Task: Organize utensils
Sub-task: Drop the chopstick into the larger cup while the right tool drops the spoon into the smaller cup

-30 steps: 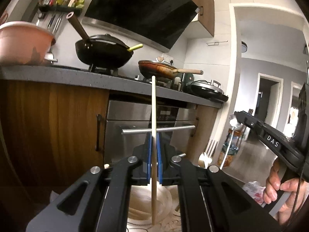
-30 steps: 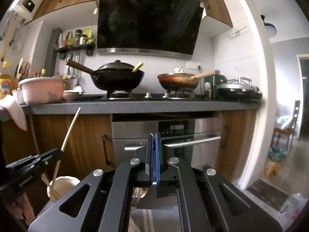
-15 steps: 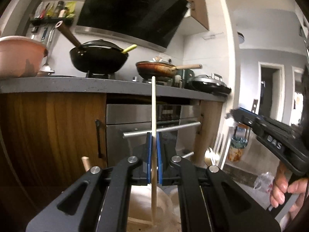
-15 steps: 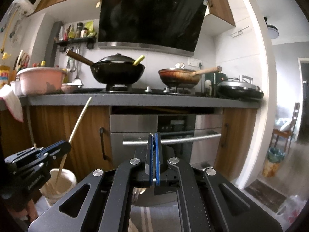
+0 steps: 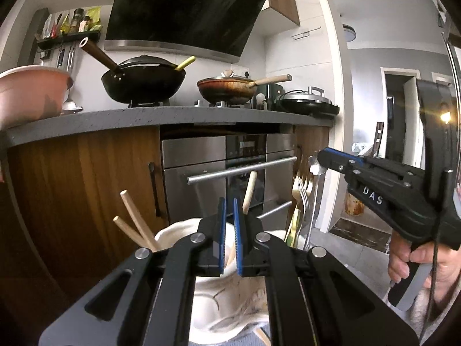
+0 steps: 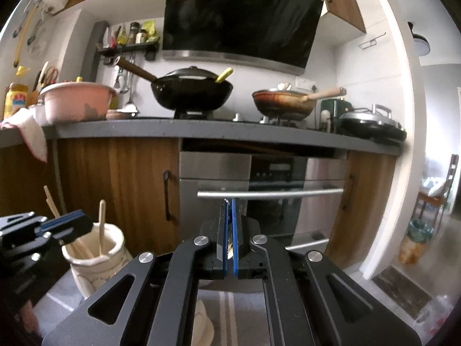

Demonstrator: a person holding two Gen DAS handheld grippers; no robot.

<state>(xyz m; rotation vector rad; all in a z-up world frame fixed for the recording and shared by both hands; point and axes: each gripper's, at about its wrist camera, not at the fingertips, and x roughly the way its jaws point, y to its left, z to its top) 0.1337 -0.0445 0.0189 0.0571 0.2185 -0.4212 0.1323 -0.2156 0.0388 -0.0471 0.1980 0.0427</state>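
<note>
The left gripper (image 5: 228, 230) hangs low over a cream ceramic holder (image 6: 95, 259). Its blue-padded fingers are drawn almost together, leaving only a narrow slit, and they clamp nothing. A pale wooden stick (image 5: 249, 190) stands in that holder just beyond the fingertips. It leans to the right and passes behind the right-hand finger, with two more wooden sticks (image 5: 129, 216) slanting out at the holder's left side. In the right wrist view the same stick (image 6: 101, 219) rises from the holder's mouth, just right of the left gripper's tip (image 6: 83, 225). The right gripper (image 5: 317, 158), held by a person's hand (image 5: 403, 262), has its fingers clenched on the top end of a thin metal utensil (image 5: 314, 199). The utensil hangs down beside a cluster of forks (image 5: 301, 190), just right of the cream holder; what the forks stand in is mostly hidden. Far behind, a black wok (image 6: 193, 92) sits on the dark worktop (image 6: 201, 132) above an oven (image 6: 259, 178).
</note>
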